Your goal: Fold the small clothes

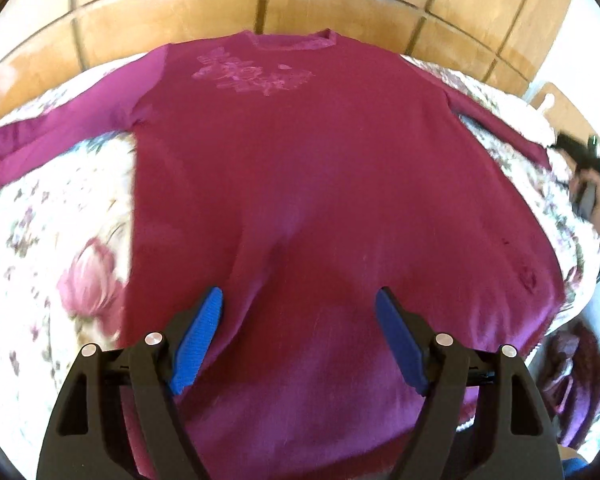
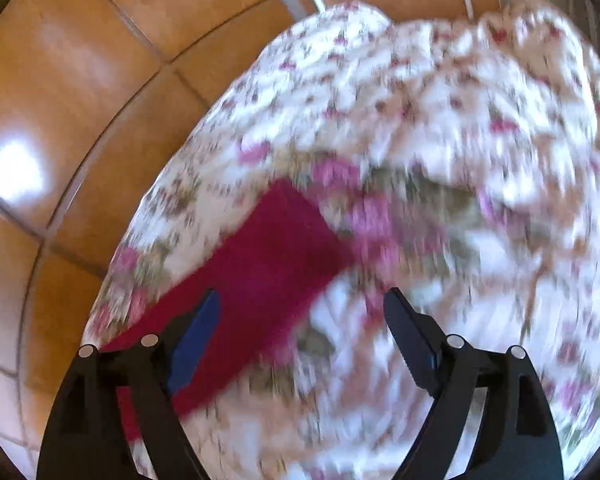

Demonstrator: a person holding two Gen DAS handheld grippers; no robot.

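- Magenta long-sleeved top (image 1: 300, 184) is lying flat on the floral bedspread (image 1: 48, 216), neckline at twelve o'clock.
- My left gripper (image 1: 300, 340) is hovering wide, empty.
- My right gripper (image 2: 300, 340) is gaping wide, sleeve (image 2: 260, 248) at eleven o'clock.

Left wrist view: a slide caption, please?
Open left gripper hovers over a magenta long-sleeved top spread flat on a floral bedspread.

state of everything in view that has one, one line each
magenta top: spread flat on the bedspread, front up, not yet folded
left sleeve of the top: stretched out sideways
sleeve end: flat on the bedspread, not held
left gripper: open, over the hem, empty
right gripper: open, empty
floral bedspread: laid out under the top
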